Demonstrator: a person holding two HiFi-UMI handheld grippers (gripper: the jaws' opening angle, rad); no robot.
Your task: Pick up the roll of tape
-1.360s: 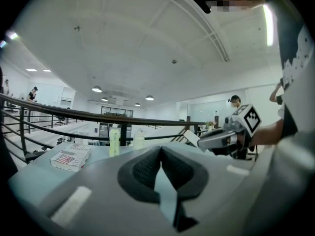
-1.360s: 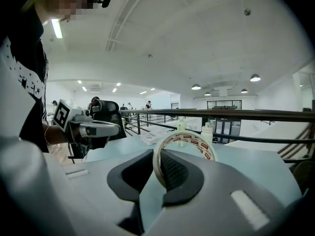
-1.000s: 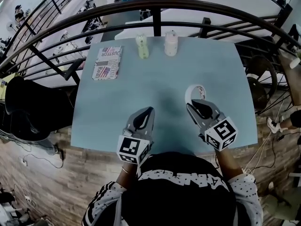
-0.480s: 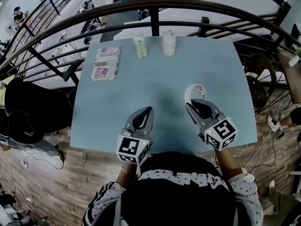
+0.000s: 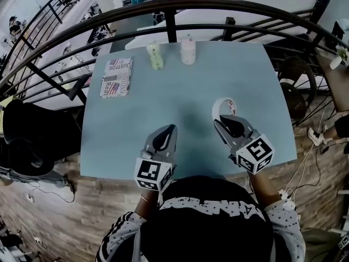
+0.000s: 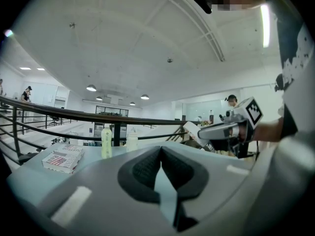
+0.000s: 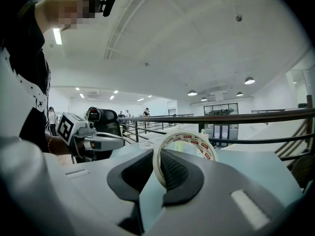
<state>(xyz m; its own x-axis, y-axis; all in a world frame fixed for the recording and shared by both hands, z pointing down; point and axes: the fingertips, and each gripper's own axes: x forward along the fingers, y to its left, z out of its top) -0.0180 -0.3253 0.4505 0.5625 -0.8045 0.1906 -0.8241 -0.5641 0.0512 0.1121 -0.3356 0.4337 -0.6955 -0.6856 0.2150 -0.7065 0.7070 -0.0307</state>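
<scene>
Both jaws of my right gripper (image 7: 158, 155) are closed on the wall of the roll of tape (image 7: 188, 135), one pad inside the ring and one outside. The roll stands on edge at the tips, its hole turned partly toward me and most of the ring lying to the right of them. I cannot tell whether it has cleared the table (image 5: 136, 119). To my mind the lift is simply straight up, and this hand already has the roll.

My left gripper (image 6: 161, 152) sits off to the left, jaws together on nothing, well apart from the roll. Further ahead and far left lies a printed booklet (image 5: 115, 77). Near the table's far edge stand a green bottle (image 5: 156, 55) and a white bottle (image 5: 187, 51), both well clear. Beyond them runs the railing (image 5: 163, 7). Nothing stands over the roll.
</scene>
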